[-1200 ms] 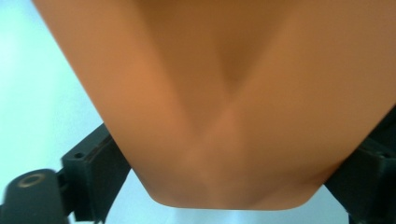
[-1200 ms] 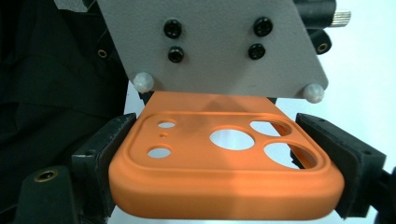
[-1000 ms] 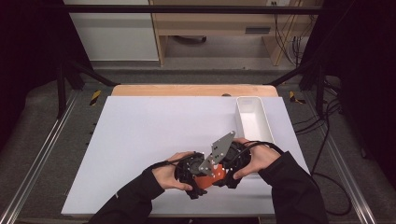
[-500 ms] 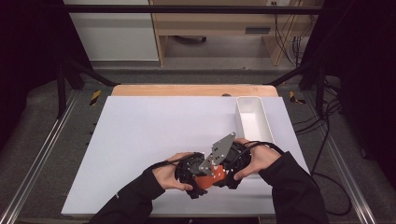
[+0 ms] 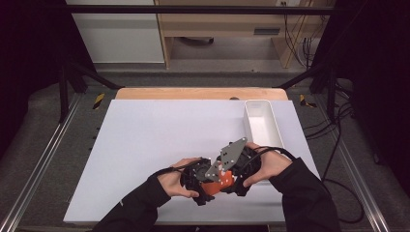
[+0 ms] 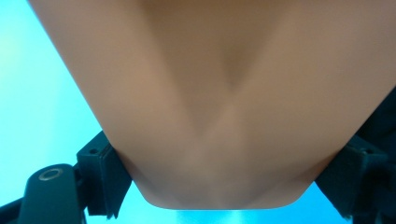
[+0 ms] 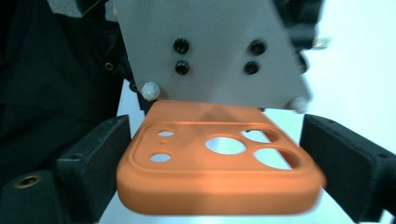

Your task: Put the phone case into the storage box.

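White tray (image 5: pixel 261 126), inside bare, beside hands

A white table (image 5: pixel 145 145) stands on grey floor (image 5: pixel 43 159). Beyond the table's far edge sit a white cabinet (image 5: pixel 116 34) and a wooden bench (image 5: pixel 227 24). Black frame posts (image 5: pixel 63 82) flank the table; cables (image 5: pixel 338 121) trail right of it.

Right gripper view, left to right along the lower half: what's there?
Left jaw pad → orange phone case, camera cutouts facing up → right jaw pad. Both pads stand clear of the case's sides.
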A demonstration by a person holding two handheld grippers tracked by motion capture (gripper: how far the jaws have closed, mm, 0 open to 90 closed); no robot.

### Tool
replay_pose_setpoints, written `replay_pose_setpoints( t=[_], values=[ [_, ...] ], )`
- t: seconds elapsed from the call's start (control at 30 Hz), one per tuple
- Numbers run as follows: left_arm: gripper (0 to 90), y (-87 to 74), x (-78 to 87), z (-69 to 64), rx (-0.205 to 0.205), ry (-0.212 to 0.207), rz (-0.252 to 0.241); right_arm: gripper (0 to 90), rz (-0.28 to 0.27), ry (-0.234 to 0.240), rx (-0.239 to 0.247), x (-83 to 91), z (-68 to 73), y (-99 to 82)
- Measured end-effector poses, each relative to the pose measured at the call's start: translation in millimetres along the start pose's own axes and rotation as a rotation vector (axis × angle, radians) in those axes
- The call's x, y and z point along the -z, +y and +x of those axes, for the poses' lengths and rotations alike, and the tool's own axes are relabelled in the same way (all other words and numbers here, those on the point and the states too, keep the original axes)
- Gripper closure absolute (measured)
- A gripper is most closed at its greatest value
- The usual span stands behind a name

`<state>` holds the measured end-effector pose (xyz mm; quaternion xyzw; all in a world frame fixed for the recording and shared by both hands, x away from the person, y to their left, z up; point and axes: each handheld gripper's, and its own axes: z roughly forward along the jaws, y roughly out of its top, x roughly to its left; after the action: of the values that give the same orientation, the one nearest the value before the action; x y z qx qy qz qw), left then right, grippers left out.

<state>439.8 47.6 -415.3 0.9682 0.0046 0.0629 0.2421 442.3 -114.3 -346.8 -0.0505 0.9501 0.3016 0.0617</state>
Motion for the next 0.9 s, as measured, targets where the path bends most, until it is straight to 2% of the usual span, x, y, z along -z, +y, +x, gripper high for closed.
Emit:
replay_pose_setpoints(
  t=[0.1,0.13,0.27,0.5,0.9],
  values=[
    [15.6,-1.6,-0.1,0.3,0.006,0.005,-0.012,6.7,-0.003,-0.006,-0.006,3.5,0.0,-1.0],
    [15.7,-2.2,0.1,0.7,0.014,-0.004,-0.015,6.3,-0.01,-0.017,-0.003,4.9,0.2,-1.5],
    [15.6,-5.0,2.7,1.9,0.025,0.002,-0.028,3.9,-0.051,-0.036,-0.014,13.7,2.6,-3.5],
    [15.6,-10.8,9.0,4.5,0.051,0.0,-0.068,2.8,-0.105,-0.078,-0.055,26.9,5.0,-12.2],
    [15.6,-25.5,11.4,5.1,0.079,0.008,-0.127,2.3,-0.186,-0.113,-0.108,26.4,7.1,-28.8]
  ],
)
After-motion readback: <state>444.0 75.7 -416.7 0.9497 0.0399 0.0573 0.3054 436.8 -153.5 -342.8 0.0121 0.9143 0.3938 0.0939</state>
